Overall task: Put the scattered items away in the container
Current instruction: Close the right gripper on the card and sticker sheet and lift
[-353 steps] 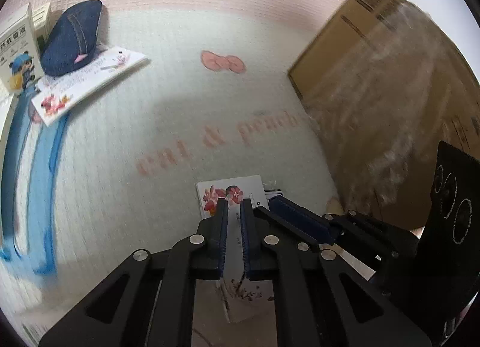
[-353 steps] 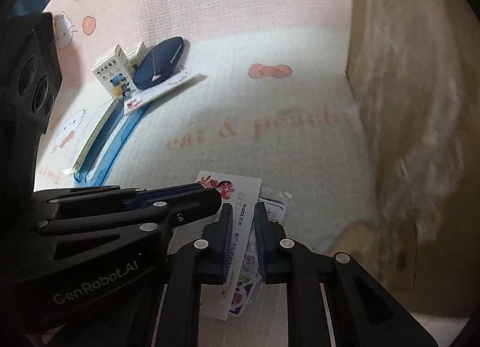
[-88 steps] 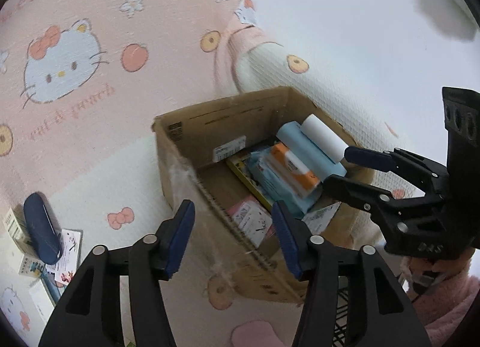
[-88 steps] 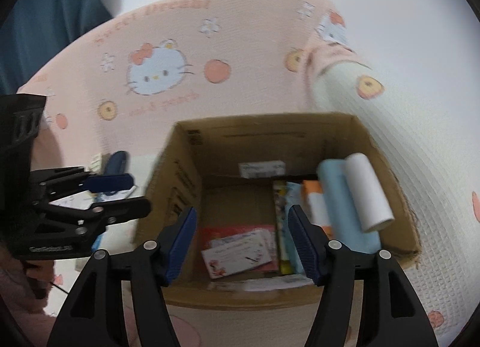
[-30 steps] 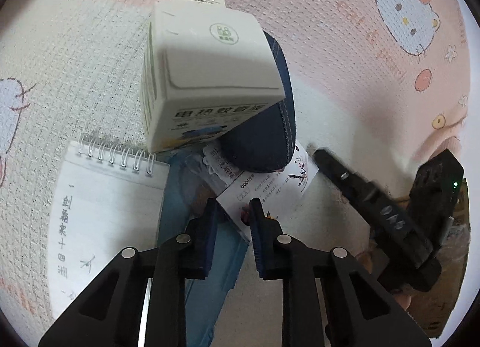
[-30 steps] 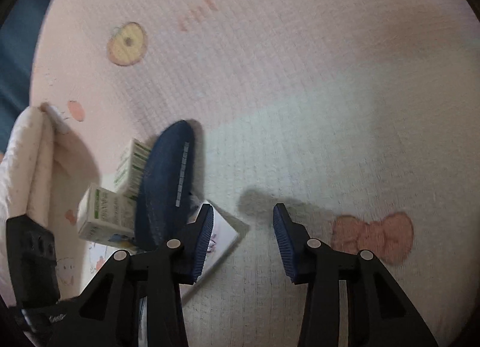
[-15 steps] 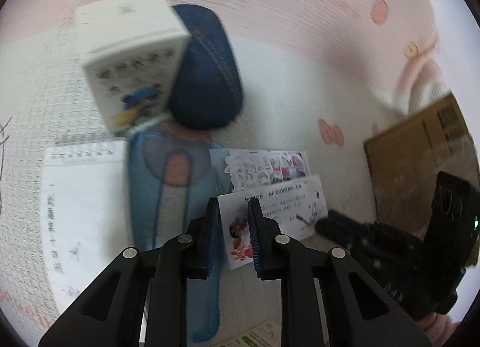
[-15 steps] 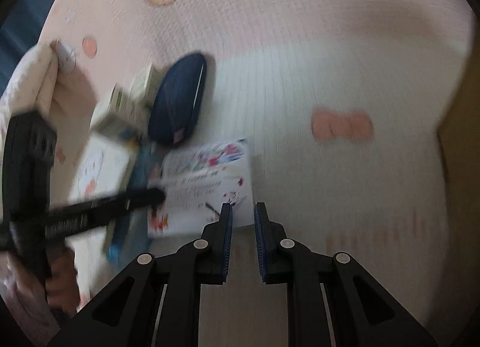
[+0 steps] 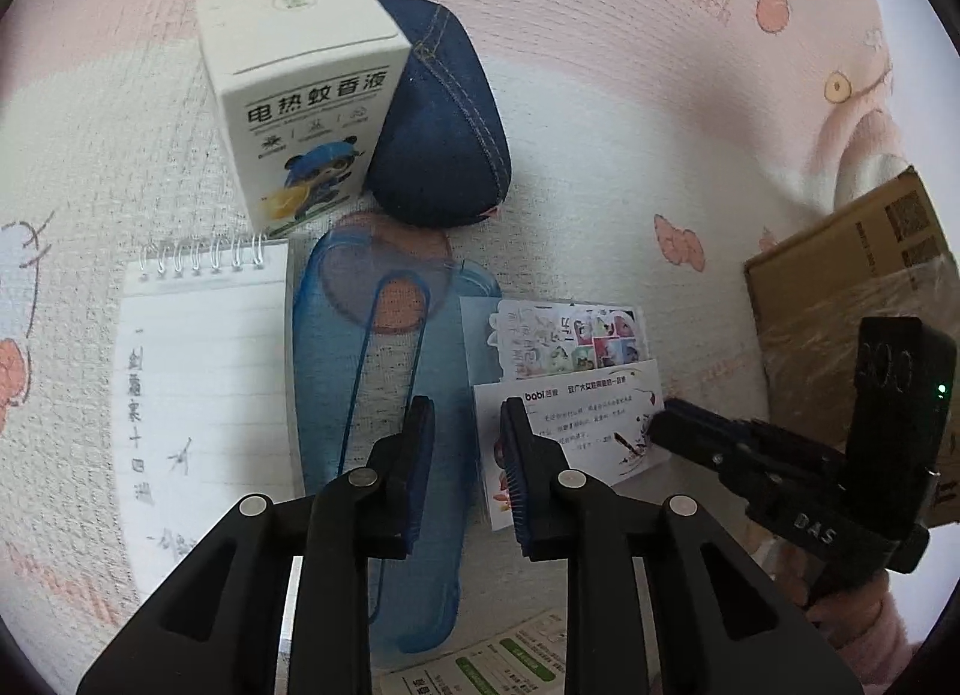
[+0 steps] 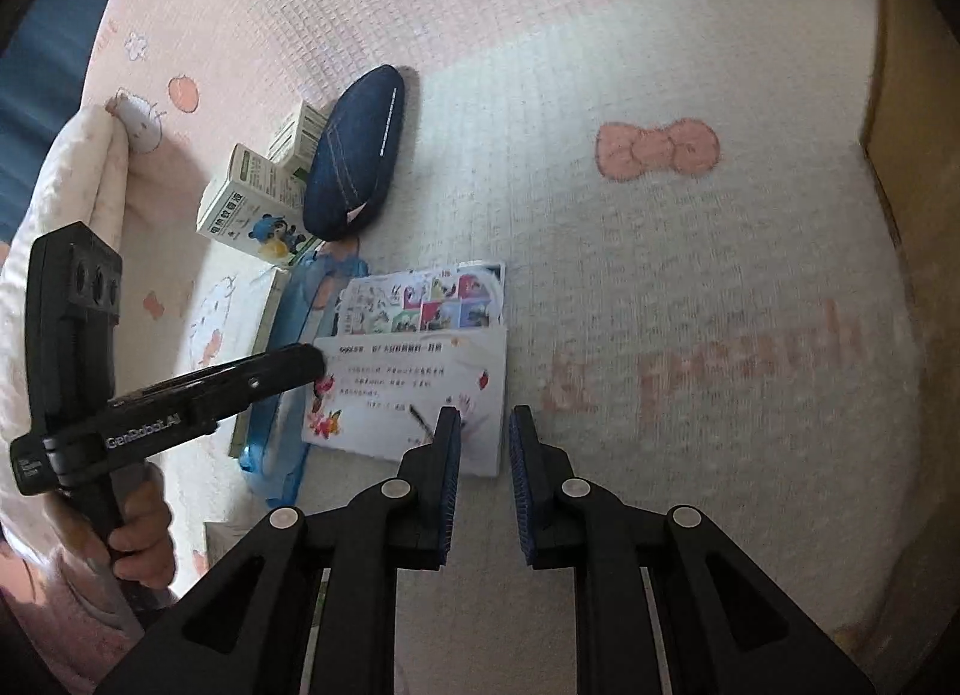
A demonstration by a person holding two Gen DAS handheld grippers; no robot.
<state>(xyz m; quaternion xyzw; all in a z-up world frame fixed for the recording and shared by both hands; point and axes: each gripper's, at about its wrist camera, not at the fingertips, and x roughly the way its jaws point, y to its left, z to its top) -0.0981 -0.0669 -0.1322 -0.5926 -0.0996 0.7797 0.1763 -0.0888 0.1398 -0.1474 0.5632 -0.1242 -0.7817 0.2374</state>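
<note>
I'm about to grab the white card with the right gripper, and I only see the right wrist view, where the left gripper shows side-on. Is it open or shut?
Observer: Open. In the left wrist view the left gripper has its jaws apart, and the left edge of the white card shows between them.
Operator: What's under its other finger?
Observer: A clear blue plastic case, lying alongside the card.
Operator: And the flat thing left of that case?
Observer: A spiral notebook, its top page handwritten.
Operator: Anything loose nearer the person?
Observer: A green-printed leaflet, cut off by the bottom edge of the view.
</note>
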